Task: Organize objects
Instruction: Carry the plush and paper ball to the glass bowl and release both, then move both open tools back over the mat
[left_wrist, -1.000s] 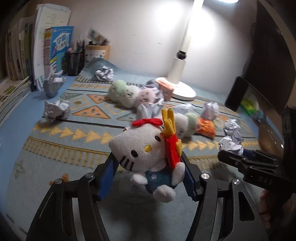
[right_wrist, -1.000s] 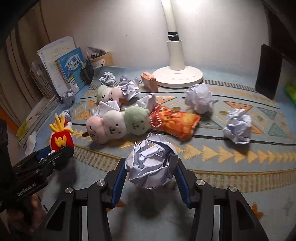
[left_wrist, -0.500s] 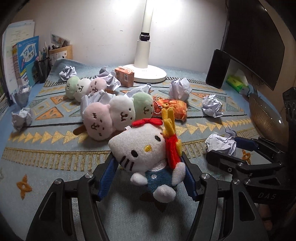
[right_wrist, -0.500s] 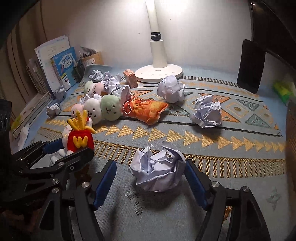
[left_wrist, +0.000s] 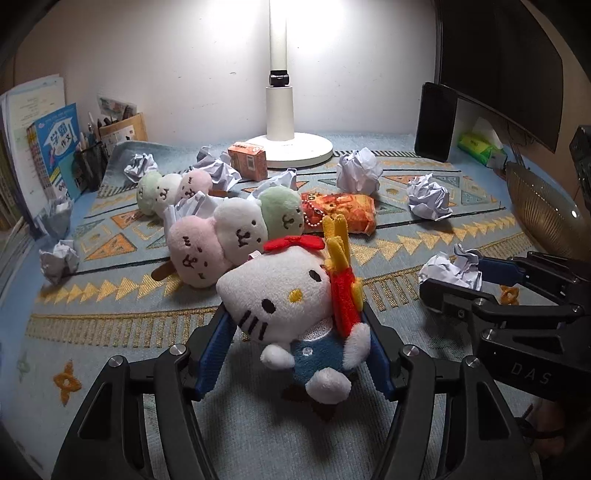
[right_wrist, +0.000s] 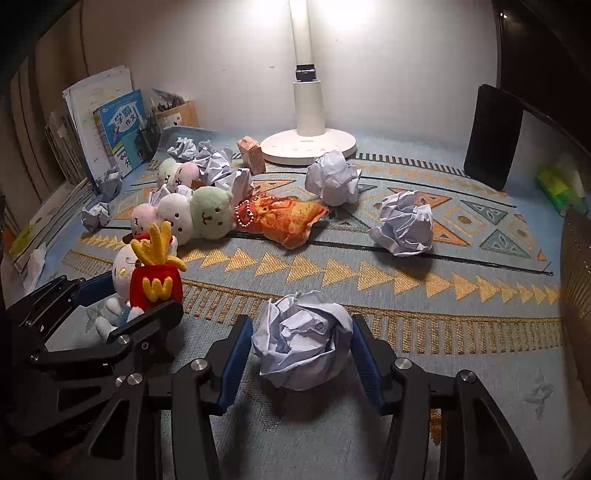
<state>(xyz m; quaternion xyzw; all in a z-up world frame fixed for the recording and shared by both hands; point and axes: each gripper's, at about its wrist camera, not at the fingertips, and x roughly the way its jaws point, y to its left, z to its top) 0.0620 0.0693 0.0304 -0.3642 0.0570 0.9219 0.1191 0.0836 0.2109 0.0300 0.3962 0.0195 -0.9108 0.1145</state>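
A white cat plush with a red bow, blue overalls and a red fries pack sits between the blue pads of my left gripper, which is shut on it just above the patterned mat. The right wrist view has the same plush at the left in the left gripper. My right gripper is shut on a crumpled paper ball, low over the mat's front part. In the left wrist view that gripper and its paper ball are at the right.
Two three-ball dango plushes, an orange snack plush and several loose paper balls lie mid-mat. A lamp base and small orange box stand behind. Books line the left; a dark phone and a woven basket are on the right.
Half a second ago my right gripper was wide open around the paper ball on the mat; its jaws have since closed onto the ball. The left gripper kept hold of the plush and swung right.
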